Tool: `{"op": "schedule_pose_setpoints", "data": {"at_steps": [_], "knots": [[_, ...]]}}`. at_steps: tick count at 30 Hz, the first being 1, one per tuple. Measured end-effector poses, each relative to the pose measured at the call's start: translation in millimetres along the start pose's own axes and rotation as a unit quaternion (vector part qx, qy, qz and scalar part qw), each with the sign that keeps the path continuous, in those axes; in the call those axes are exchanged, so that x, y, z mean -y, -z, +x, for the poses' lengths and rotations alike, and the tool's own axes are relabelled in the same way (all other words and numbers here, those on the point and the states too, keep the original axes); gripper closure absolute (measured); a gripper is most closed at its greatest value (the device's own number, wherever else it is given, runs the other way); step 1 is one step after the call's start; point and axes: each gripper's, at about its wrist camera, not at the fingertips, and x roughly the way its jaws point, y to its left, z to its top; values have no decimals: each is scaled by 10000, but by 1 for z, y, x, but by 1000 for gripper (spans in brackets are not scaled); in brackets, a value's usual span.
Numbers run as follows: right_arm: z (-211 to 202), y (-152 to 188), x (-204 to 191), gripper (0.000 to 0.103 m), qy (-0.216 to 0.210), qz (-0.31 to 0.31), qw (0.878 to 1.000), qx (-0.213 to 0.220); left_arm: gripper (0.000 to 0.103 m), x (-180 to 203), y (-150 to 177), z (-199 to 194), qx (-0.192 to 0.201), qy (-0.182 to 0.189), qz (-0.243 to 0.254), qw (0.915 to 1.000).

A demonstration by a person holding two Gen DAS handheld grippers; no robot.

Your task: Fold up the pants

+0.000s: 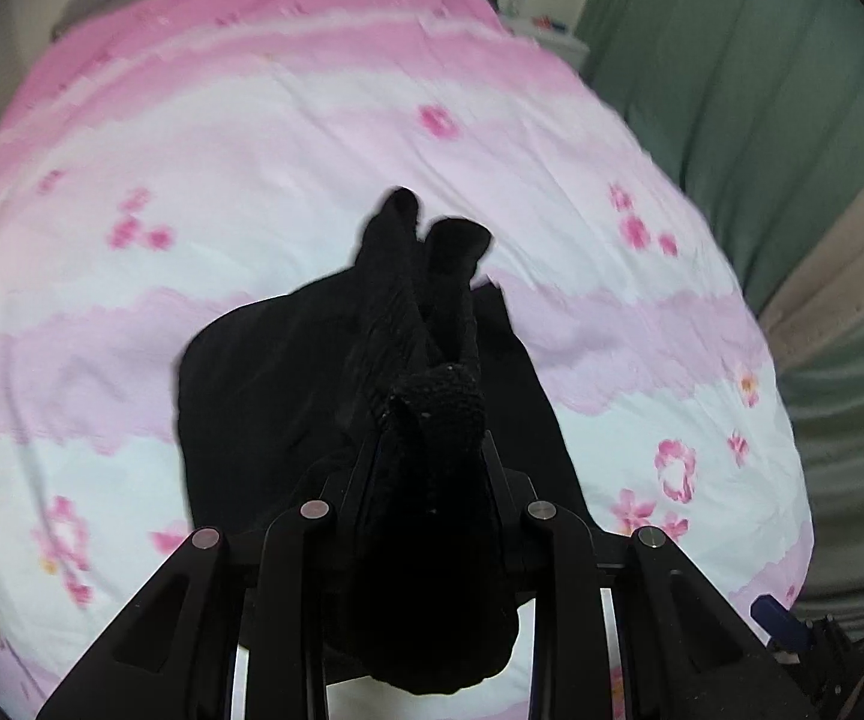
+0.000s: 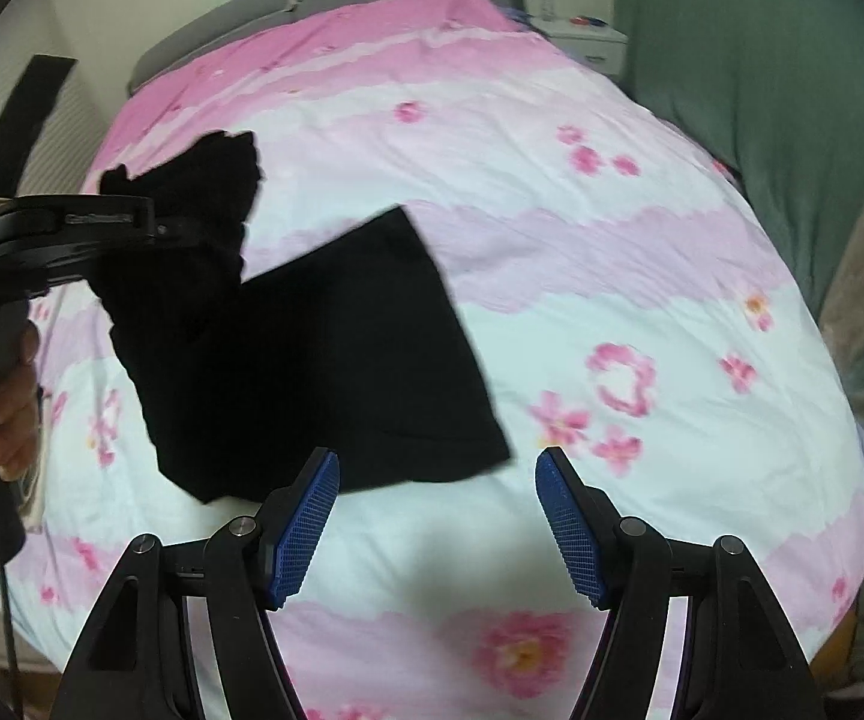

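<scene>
- Bed (image 2: 642, 252) under a pink and white flowered cover, green curtain (image 2: 732, 48) along its far side
- Black pants (image 2: 324, 360) lying partly flat mid-bed, one bunched end lifted off the cover
- Left hand-held gripper (image 1: 432, 420) clamped on that bunched fabric (fingers hidden by cloth)
- Right hand-held gripper (image 2: 438, 516) hovering spread wide, blue pads (image 2: 306, 528) bare, near the pants' closest edge

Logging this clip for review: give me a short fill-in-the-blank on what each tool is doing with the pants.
1. The left tool is shut on the black ____.
2. The right tool is ____, with nothing between its blue pads.
3. The pants partly lie on a floral ____ bedspread.
4. Right of the bed hangs a ____ curtain.

Missing words: pants; open; pink; green
</scene>
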Motion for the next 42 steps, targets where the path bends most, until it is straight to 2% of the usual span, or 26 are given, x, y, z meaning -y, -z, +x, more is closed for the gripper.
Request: {"op": "schedule_pose_setpoints", "data": {"at_steps": [6, 11, 12, 13, 14, 15, 17, 19, 22, 24, 26, 28, 35, 37, 42], "knots": [[14, 6, 36, 35, 22, 284, 9995, -124, 75, 41, 0, 60, -448, -335, 149, 9983], [24, 6, 57, 35, 19, 436, 9988, -207, 72, 55, 1, 87, -706, -536, 118, 9960], [24, 6, 59, 35, 22, 454, 9987, -214, 68, 56, 0, 90, -749, -516, 59, 9958], [26, 6, 63, 35, 22, 482, 9986, -224, 58, 57, -1, 93, -839, -423, -33, 9956], [27, 5, 66, 35, 16, 504, 9985, -231, 41, 57, -3, 93, -888, -312, -133, 9955], [28, 5, 68, 35, 25, 517, 9984, -235, 37, 57, -5, 90, -865, -172, -223, 9958], [31, 3, 71, 35, 72, 538, 9982, -255, 34, 57, -8, 75, -717, 92, -264, 9970], [32, 0, 72, 35, 16, 528, 9983, -252, 28, 55, -9, 61, -582, 64, -142, 9982], [33, -6, 70, 35, -122, 482, 9985, -213, 28, 41, 1, 34, -358, -233, 242, 9988], [36, -10, 67, 35, -251, 447, 9984, -226, 28, 23, 16, 23, -333, -591, 372, 9970], [43, -15, 59, 35, -446, 343, 9981, -246, 28, 1, 32, 16, -424, -862, 307, 9949], [52, -19, 52, 35, -678, 236, 9971, -256, 28, -25, 51, 14, -619, -1010, -1, 9930], [111, -33, 23, 36, -1088, -214, 9921, -588, 28, -86, 92, 15, -985, -1145, -904, 9844], [136, -36, 21, 46, -1053, -161, 9902, -906, 28, -90, 97, 16, -1013, -1125, -1019, 9832], [169, -38, 18, 52, -1007, -205, 9850, -1389, 28, -93, 101, 11, -993, -1028, -1173, 9828]]}}
